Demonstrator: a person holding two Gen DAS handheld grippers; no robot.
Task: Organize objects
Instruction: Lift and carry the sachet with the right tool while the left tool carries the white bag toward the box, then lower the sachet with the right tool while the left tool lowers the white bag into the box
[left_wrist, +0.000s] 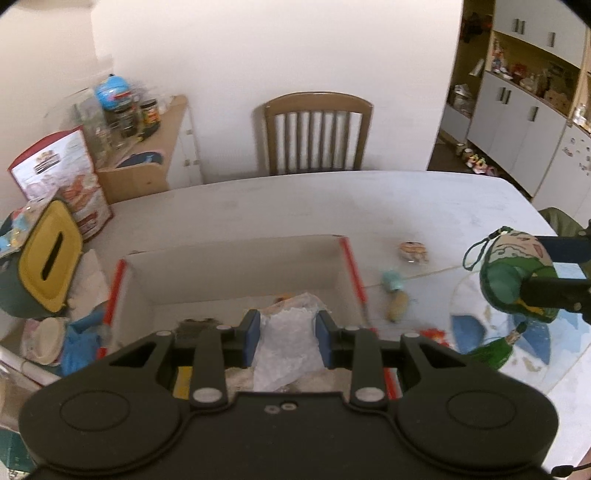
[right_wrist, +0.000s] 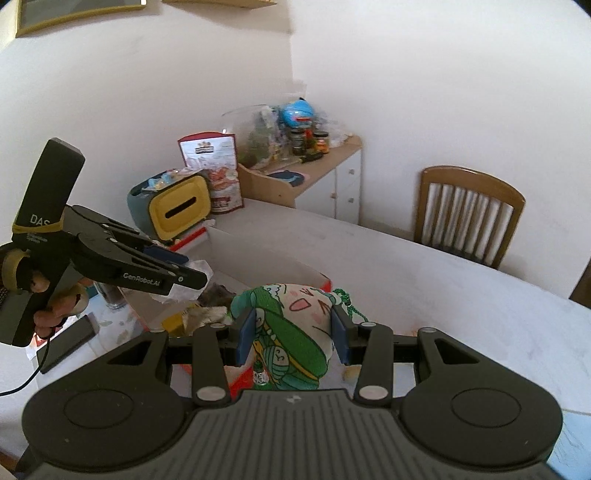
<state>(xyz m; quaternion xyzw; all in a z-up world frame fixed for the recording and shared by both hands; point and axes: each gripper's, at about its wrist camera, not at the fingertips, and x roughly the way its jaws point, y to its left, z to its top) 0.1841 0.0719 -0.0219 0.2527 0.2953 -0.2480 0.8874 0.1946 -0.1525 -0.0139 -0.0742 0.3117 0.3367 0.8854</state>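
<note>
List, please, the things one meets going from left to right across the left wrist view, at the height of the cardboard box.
Yellow-lidded dark green tissue holder → open cardboard box with red edges → small mint and tan toy → green and cream drawstring pouch, held in the right gripper.

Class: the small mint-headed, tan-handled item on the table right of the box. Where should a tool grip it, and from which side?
Grip the tan handle from above, fingers closing across its width. The mint-headed item lies flat and clear of the box, handle narrower than head. Blur hides finer detail.
</note>
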